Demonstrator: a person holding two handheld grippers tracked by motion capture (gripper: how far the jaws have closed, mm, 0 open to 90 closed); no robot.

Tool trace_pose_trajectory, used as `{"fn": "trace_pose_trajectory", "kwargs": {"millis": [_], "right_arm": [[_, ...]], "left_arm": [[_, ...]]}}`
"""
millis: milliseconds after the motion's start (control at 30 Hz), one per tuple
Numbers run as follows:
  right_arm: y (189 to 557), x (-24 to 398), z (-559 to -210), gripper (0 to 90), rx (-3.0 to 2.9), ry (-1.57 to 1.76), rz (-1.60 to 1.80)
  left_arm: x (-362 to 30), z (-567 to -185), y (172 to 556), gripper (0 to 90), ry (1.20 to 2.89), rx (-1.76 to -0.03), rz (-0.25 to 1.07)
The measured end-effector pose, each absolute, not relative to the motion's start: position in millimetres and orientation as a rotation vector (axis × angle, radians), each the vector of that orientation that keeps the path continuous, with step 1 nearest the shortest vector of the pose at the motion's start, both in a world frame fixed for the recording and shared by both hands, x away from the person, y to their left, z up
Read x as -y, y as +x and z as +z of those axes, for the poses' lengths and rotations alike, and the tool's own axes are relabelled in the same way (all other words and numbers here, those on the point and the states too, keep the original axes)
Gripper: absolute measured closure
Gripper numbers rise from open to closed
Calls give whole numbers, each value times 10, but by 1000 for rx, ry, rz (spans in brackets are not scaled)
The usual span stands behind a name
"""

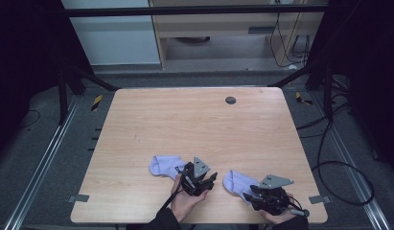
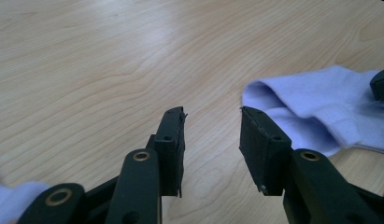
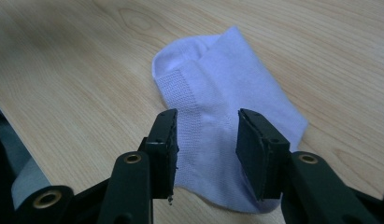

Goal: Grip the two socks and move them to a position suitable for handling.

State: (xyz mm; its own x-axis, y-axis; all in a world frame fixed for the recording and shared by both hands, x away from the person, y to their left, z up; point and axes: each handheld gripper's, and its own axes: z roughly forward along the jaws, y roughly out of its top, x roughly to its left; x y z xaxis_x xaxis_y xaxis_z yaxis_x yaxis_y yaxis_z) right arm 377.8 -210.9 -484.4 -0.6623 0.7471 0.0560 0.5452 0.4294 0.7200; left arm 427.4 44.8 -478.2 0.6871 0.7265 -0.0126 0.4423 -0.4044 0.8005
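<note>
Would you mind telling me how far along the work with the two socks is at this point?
Early stage. Done: nothing yet; the left sock and right sock lie flat and apart on the table. In hand: the right tool straddles the right sock, jaws apart, not visibly pinching; the left tool is open over bare wood. Left: probably gripping each sock and bringing them together.

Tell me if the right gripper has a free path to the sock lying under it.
Probably yes: the right gripper hangs open right over the right sock, which lies flat on the table, nothing between them.
</note>
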Motion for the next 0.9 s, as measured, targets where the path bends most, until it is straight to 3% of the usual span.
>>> {"fn": "trace_pose_trajectory", "kwargs": {"millis": [533, 900], "right_arm": [[3815, 2063, -4907, 641, -2491, 1115, 997], [3831, 2061, -4933, 759, -2528, 1107, 1010]], "left_arm": [[-86, -4939, 4285, 597, 2142, -853, 385], [-40, -5004, 4291, 637, 2171, -861, 358]]}}
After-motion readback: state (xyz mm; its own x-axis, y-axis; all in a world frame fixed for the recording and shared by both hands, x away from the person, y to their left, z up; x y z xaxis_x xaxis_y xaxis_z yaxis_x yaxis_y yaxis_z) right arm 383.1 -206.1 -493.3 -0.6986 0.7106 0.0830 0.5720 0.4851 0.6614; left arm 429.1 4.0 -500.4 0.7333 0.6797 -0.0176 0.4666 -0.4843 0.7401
